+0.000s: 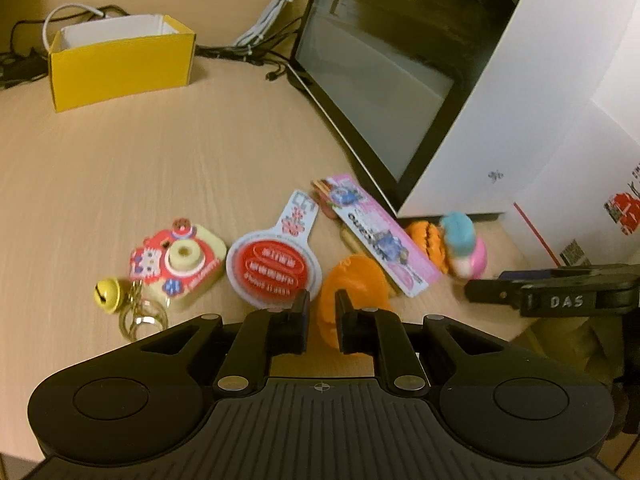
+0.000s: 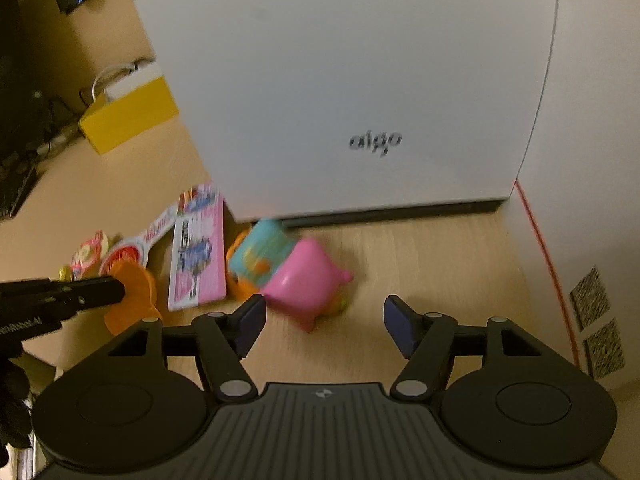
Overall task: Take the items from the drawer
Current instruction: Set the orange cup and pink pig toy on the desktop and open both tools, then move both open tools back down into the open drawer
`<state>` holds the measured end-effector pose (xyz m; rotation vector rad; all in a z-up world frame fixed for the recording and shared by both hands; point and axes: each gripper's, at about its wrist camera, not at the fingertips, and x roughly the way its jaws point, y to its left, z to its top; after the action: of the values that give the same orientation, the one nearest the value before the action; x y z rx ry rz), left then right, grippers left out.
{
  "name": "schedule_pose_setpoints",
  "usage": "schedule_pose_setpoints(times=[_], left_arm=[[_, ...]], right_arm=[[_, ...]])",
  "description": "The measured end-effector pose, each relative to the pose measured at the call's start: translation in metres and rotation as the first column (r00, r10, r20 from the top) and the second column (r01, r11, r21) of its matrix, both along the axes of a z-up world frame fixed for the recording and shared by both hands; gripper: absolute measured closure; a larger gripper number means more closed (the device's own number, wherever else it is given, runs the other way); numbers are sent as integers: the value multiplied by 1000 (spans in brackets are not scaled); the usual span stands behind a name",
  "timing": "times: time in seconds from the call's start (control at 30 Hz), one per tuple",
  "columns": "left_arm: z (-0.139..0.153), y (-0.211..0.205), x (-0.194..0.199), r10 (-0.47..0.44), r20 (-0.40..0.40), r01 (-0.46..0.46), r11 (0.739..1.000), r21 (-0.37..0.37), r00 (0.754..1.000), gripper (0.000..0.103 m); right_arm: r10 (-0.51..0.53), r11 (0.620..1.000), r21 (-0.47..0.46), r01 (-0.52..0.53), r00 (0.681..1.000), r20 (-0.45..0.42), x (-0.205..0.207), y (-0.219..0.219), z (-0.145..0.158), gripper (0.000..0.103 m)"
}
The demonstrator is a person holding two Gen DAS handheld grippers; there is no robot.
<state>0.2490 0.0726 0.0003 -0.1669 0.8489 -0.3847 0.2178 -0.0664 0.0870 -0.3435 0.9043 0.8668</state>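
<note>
Several small items lie on the wooden table: a camera keychain [image 1: 176, 264] with a yellow bell [image 1: 106, 294], a round red tag [image 1: 272, 272], a pink card pack [image 1: 376, 236], an orange ridged toy [image 1: 428, 240] and a blurred pink and blue toy [image 2: 304, 280]. My left gripper [image 1: 322, 308] is shut on an orange toy [image 1: 352, 284] at the table's near edge. My right gripper [image 2: 326, 320] is open just in front of the pink and blue toy, not touching it. In the right wrist view the left gripper [image 2: 116, 290] comes in from the left, holding the orange toy [image 2: 136, 292].
A white box [image 2: 360, 80] marked "aigo" stands right behind the items. A dark screen [image 1: 380, 80] leans beside it. A yellow open box [image 1: 120, 68] and cables [image 1: 272, 12] sit at the back left. Bare tabletop [image 1: 160, 160] lies between.
</note>
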Motion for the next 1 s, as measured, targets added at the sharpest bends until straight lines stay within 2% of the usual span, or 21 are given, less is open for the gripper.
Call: schedule_pose_setpoints(times=[0.17, 0.33, 0.43, 0.57, 0.63, 0.73, 0.8, 0.87, 1.0], left_arm=[[7, 4, -9, 25, 14, -26, 999, 24, 1000, 88], [17, 17, -15, 77, 56, -80, 996, 38, 995, 88], [23, 25, -19, 93, 70, -97, 994, 47, 993, 88], [31, 33, -30, 88, 86, -94, 994, 62, 992, 88], [35, 36, -37, 71, 87, -77, 995, 64, 994, 88], [37, 38, -51, 18, 78, -24, 997, 77, 997, 88], [36, 36, -60, -26, 65, 21, 996, 87, 998, 88], [33, 36, -71, -70, 48, 65, 994, 93, 996, 88], [21, 36, -87, -144, -7, 143, 983, 115, 990, 88]], right_arm=[[27, 999, -27, -27, 1000, 6, -14, -3, -10, 32], [34, 999, 1, -34, 999, 19, -23, -7, -7, 30], [32, 999, 22, -34, 996, 80, -31, -13, 2, 21], [6, 998, 54, -17, 979, 203, -43, -22, 13, 12], [-23, 997, 79, 2, 964, 265, -48, -28, 18, 3], [-89, 989, 139, 41, 930, 357, -60, -36, 24, 0], [-94, 989, 145, 39, 916, 390, -67, -40, 25, 0], [-57, 993, 117, 13, 922, 382, -71, -42, 26, 0], [54, 997, 35, -68, 949, 310, -78, -47, 23, 0]])
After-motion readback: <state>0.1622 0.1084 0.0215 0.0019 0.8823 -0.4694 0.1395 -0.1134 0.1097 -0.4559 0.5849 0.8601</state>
